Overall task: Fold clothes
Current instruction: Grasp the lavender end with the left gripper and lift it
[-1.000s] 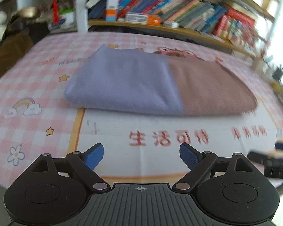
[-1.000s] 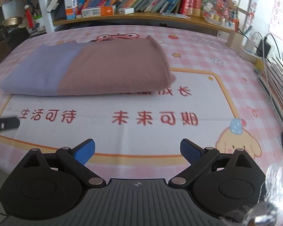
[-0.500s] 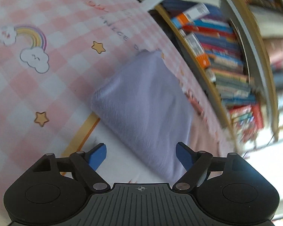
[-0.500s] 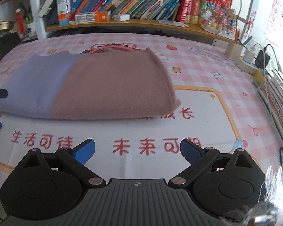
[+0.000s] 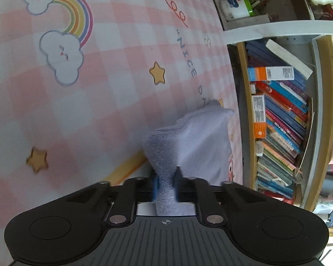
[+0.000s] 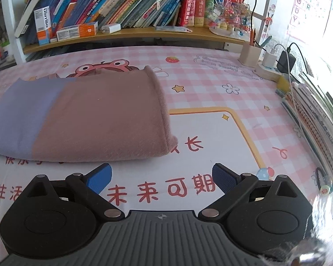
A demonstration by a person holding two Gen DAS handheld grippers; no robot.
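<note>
A folded garment, lavender at one end and brownish pink at the other, lies on the pink checked table cover. In the left wrist view my left gripper (image 5: 165, 182) is shut on the lavender end of the garment (image 5: 195, 141), and the cloth bunches up between the blue pads. In the right wrist view the garment (image 6: 95, 119) lies flat, its pink end nearest. My right gripper (image 6: 162, 176) stands open just in front of the pink end, above the printed red characters, with nothing between its fingers.
A bookshelf (image 6: 122, 11) packed with books runs along the table's far edge. At the right edge are a pen holder (image 6: 250, 55), a charger with cables (image 6: 285, 61) and a stack of notebooks (image 6: 310, 110). The table cover (image 5: 66, 110) shows rainbow and star prints.
My left gripper rolled sideways, moved in on the lavender end and closed on it. My right gripper crept forward toward the pink end and stayed open.
</note>
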